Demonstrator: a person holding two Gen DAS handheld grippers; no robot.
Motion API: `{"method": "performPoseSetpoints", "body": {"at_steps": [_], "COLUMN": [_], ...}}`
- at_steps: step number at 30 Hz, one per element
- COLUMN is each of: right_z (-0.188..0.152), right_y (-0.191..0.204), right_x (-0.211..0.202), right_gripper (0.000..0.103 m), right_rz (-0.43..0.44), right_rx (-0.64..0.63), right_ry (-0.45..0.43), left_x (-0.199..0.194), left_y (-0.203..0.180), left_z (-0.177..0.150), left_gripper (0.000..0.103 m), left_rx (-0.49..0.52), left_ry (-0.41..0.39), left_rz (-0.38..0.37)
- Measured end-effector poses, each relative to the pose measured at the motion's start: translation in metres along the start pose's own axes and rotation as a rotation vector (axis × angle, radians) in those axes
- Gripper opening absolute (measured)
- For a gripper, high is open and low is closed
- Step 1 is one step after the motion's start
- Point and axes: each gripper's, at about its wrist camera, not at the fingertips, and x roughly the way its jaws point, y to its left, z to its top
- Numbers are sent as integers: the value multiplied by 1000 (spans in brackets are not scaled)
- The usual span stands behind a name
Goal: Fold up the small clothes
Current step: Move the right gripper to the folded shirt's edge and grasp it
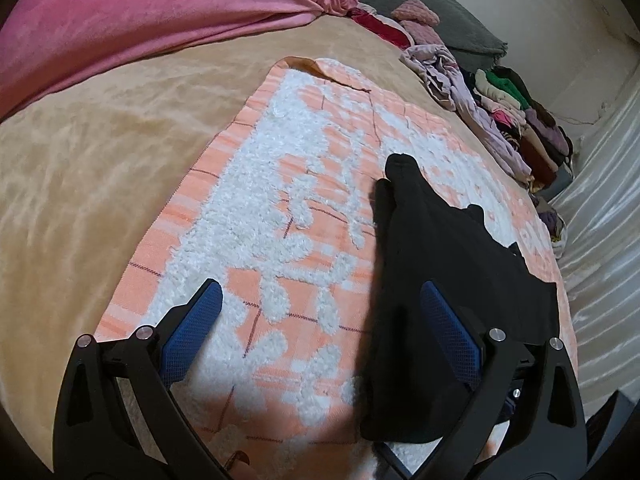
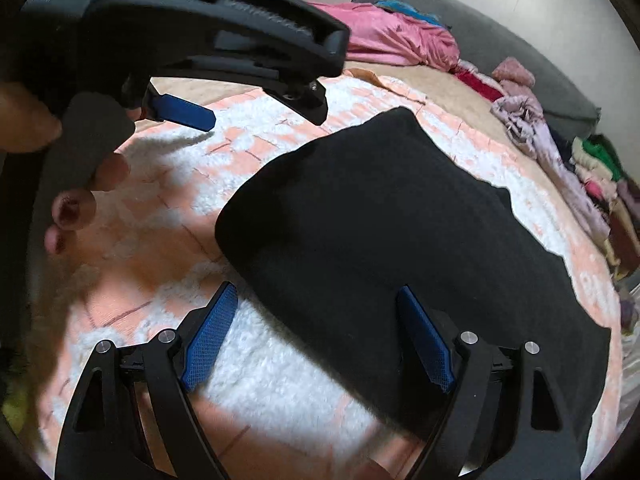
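the black garment [image 2: 384, 240] lies on an orange and white towel [image 1: 256, 216] that is spread on the bed [image 1: 80, 168], which has a beige cover. in the right wrist view the garment is a long flat shape, and its long axis goes from the upper middle of the picture down to the lower right, where the edge of the view cuts it off. in the left wrist view it looks narrower and bunched, with one thin end pointing away from the camera toward the far side of the towel. what kind of garment it is i cannot tell, because the cloth is very dark and no seams are visible.

the left tool [image 1: 320, 328] is wide open above the towel; its right pad is in front of the garment, and i cannot tell whether it touches the cloth. the right tool [image 2: 320, 332] is also wide open, low over the near part of the garment, and nothing is pressed between its pads. in the right wrist view the left tool is blurred at the upper left, with fingers of the left hand [image 2: 72, 184] around its handle.

a pink blanket [image 1: 140, 12] lies at the far side of the bed, and a row of other clothes [image 1: 504, 112] lies along the right edge, small and hard to make out.
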Motion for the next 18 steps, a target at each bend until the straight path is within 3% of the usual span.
{"method": "performPoseSetpoints", "body": {"at_steps": [4,6,8,12,18], "right_z": [3,4,4,2,-4], "right_y": [5,5,3,-15,-38], "right_x": [6,5,2,-12,-28], "right_gripper": [80,73,59,13,11], "right_rz": [-57,-70,-77,-15,110], "right_rx": [-35,-42,-35,43,177], "right_ry": [-37,-56,-87,-148,-181], "left_x": [6,10,14,16,36], "left_y": [-2,-3,-4,-3,-22], "left_z": [5,5,6,11,28], "left_gripper": [93,93,93,93,93], "left_rx": [-13,-15,-29,-83,-105], "left_ry": [10,16,24,31,133], "left_rz": [-18,-29,-38,-114,-243]}}
